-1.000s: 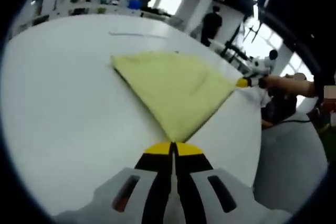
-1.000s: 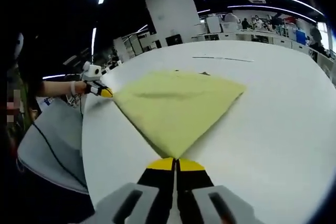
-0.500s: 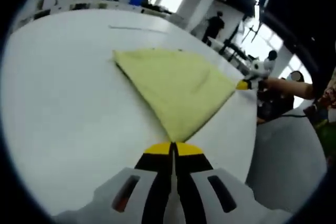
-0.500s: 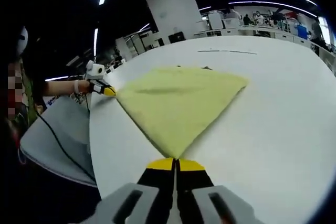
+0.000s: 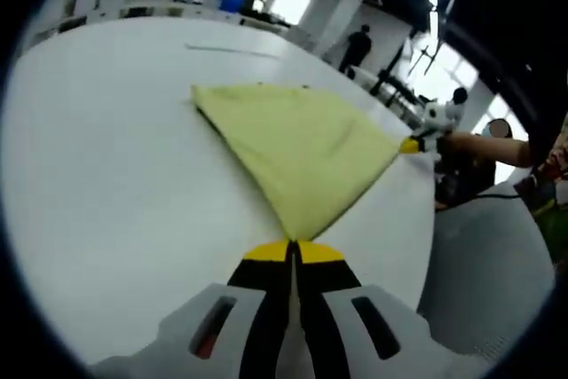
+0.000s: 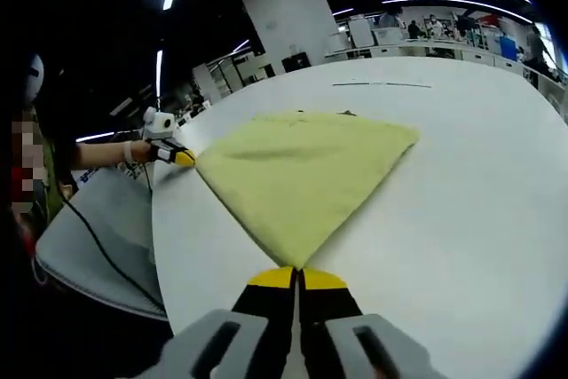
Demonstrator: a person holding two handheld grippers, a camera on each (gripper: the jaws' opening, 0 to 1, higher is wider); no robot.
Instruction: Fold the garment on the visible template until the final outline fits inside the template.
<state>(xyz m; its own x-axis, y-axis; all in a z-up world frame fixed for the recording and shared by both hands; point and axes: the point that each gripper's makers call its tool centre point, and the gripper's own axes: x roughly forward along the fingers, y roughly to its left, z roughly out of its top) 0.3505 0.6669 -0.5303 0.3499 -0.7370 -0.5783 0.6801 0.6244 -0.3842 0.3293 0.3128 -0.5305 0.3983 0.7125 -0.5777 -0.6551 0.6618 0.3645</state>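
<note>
A yellow garment (image 5: 297, 144) lies stretched flat on the white table (image 5: 106, 175), folded into a wedge. My left gripper (image 5: 293, 242) is shut on its near corner in the left gripper view. The right gripper (image 5: 410, 142) holds the far right corner there, with a person's hand behind it. In the right gripper view the same garment (image 6: 302, 170) fans out from my right gripper (image 6: 299, 270), which is shut on its corner. The left gripper (image 6: 182, 157) pinches the far left corner in that view. A thin dark line (image 6: 382, 84) marks the table beyond the cloth.
The table edge (image 5: 426, 246) curves close on the right of the left gripper view, with grey floor below. A cable (image 6: 98, 246) hangs off the table's left side in the right gripper view. People and benches stand far behind.
Both views have shifted slightly with the hands. The garment stays taut between the two shut grippers, and its shape is much the same.
</note>
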